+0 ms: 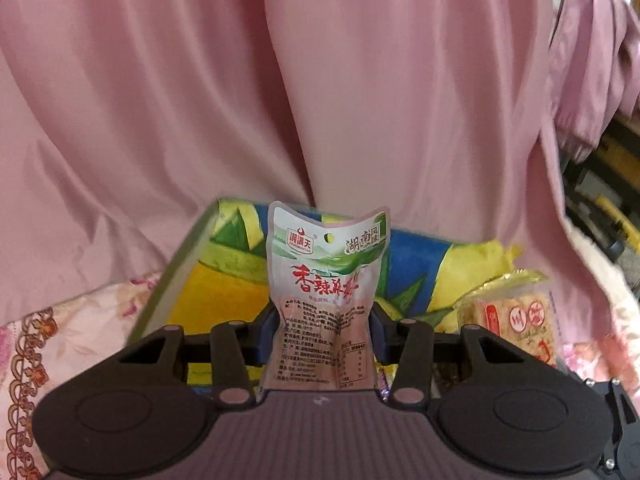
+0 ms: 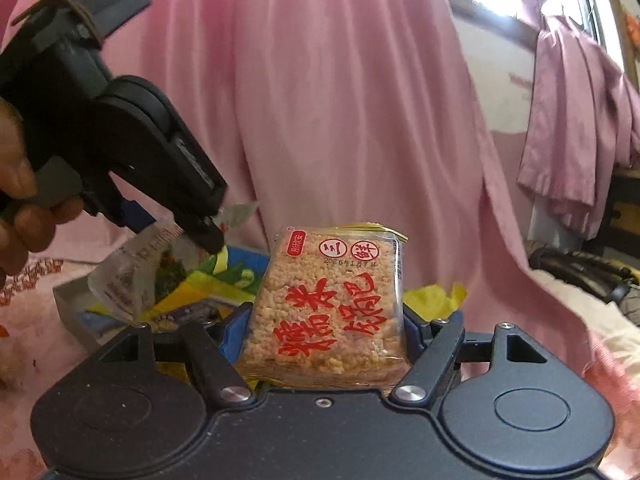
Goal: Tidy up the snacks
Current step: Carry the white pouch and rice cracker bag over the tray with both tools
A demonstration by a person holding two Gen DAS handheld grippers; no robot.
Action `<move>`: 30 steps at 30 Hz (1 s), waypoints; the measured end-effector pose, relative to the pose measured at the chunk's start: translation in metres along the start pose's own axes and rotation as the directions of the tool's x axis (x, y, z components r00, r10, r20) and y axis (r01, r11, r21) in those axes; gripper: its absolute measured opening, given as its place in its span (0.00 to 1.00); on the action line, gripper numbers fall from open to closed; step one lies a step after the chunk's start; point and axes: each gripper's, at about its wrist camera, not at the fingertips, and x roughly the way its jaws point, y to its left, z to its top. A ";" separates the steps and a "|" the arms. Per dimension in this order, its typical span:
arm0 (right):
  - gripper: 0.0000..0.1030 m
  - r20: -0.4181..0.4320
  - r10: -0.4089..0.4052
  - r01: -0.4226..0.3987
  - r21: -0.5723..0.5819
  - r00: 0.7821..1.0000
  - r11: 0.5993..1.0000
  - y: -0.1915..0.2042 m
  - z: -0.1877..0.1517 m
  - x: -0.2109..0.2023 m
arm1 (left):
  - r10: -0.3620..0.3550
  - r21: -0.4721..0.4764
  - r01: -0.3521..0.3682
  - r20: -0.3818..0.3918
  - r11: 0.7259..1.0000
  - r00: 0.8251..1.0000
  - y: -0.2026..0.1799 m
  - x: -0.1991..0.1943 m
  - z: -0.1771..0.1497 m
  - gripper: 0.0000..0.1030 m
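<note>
Reading 香辣 on left claw [image 1: 324,320] pouch [image 1: 326,280], 糯米锅巴 on right claw [image 2: 326,332] pack [image 2: 332,308]

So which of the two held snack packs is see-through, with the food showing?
The square rice-cracker pack in the right gripper: grains show through clear wrap under red lettering. The pouch in the left gripper is printed silver-pink.

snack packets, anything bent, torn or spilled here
Nothing is torn or spilled. The gray packet is pinched in at its middle and its top edge dips, squeezed by the left gripper. The rice cake packet keeps its shape.
</note>
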 end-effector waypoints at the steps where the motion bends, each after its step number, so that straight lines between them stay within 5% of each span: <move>1: 0.72 -0.008 0.003 -0.003 -0.004 1.000 1.000 0.000 -0.001 0.003 | 0.004 0.003 -0.004 -0.016 1.000 1.000 -0.001 0.006 -0.001 0.49; 11: 0.72 -0.038 -0.018 0.015 -0.093 0.999 0.996 0.012 -0.009 0.010 | 0.031 0.020 -0.030 -0.060 0.999 0.998 -0.007 0.029 -0.012 0.51; 30: 0.83 -0.038 -0.050 0.046 -0.106 0.998 0.993 0.009 -0.003 0.005 | 0.024 -0.012 -0.024 -0.029 1.000 0.999 -0.002 0.005 -0.008 0.79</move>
